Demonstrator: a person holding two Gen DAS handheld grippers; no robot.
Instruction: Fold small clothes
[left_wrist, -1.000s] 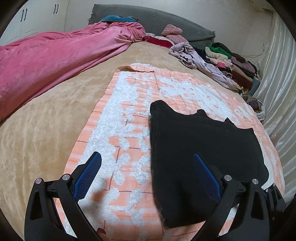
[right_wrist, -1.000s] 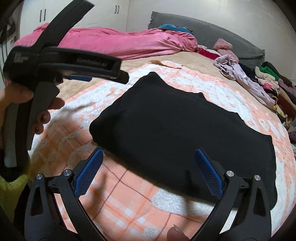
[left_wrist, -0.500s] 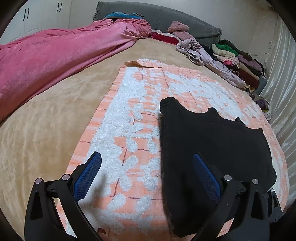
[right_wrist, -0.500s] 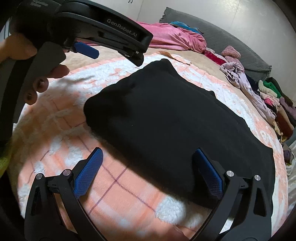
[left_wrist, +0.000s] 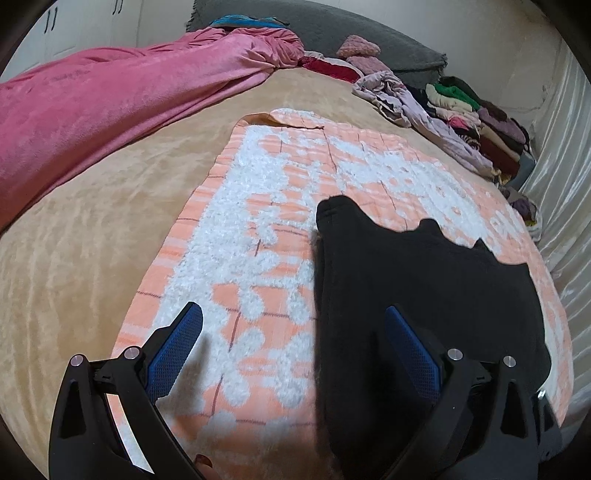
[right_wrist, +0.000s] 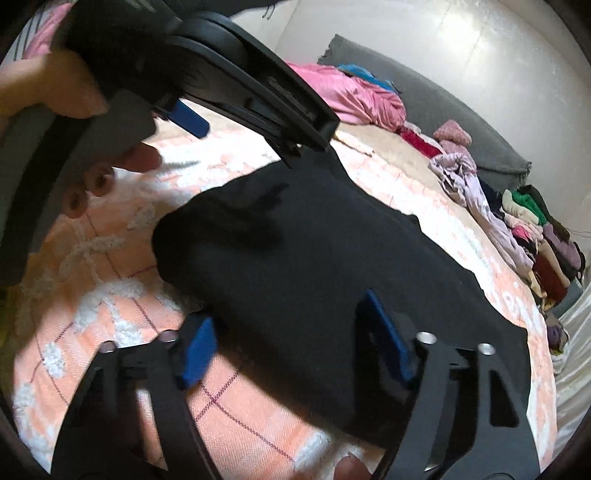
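A black garment (left_wrist: 424, 288) lies folded flat on an orange-and-white blanket (left_wrist: 258, 192) on the bed. My left gripper (left_wrist: 291, 317) hangs open just above the garment's left edge, one blue pad (left_wrist: 177, 343) over the blanket and the other over the black cloth. In the right wrist view the black garment (right_wrist: 314, 240) fills the middle. My right gripper (right_wrist: 288, 314) is tilted and its jaws are closing, with the garment's near edge between them. Its pads do not visibly press the cloth. A hand (right_wrist: 55, 85) holds the left gripper's handle at the upper left.
A crumpled pink cover (left_wrist: 110, 103) lies along the bed's far left. A pile of mixed clothes (left_wrist: 472, 114) is heaped at the far right, by a grey headboard cushion (left_wrist: 369, 33). The tan bedspread (left_wrist: 74, 258) surrounds the blanket. Pale curtain fabric (left_wrist: 561, 184) hangs at the right.
The right gripper's jaws have narrowed and it has rolled and dipped toward the garment's near edge. The left gripper has edged forward and down, still open.
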